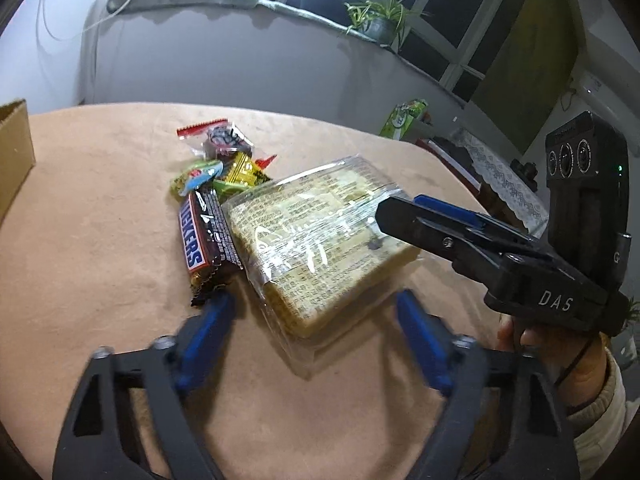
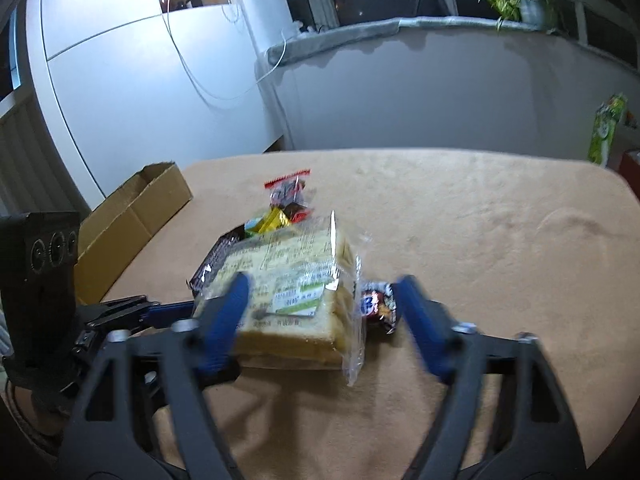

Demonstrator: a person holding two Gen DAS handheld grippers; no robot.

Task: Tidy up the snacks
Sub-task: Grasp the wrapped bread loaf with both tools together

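Observation:
A clear-wrapped packet of sliced bread (image 1: 320,240) (image 2: 288,292) lies on the tan table. My left gripper (image 1: 316,320) is open, its blue fingers either side of the packet's near corner without pressing it. A Snickers bar (image 1: 200,236) lies just left of the bread, by the left fingertip. My right gripper (image 2: 324,300) is open too. Its left finger (image 2: 228,312) overlaps the bread, and its right finger (image 2: 424,320) stands apart from it. A small dark wrapper (image 2: 376,304) sits between the bread and that finger. Small candies (image 1: 224,168) (image 2: 280,208) are piled behind.
An open cardboard box (image 2: 132,220) (image 1: 12,152) stands at the table's left edge. The right gripper (image 1: 400,210), held by a hand (image 1: 556,356), reaches over the bread's right side. The left gripper (image 2: 160,308) shows at the bread's left. Bare tablecloth (image 2: 500,220) stretches to the right.

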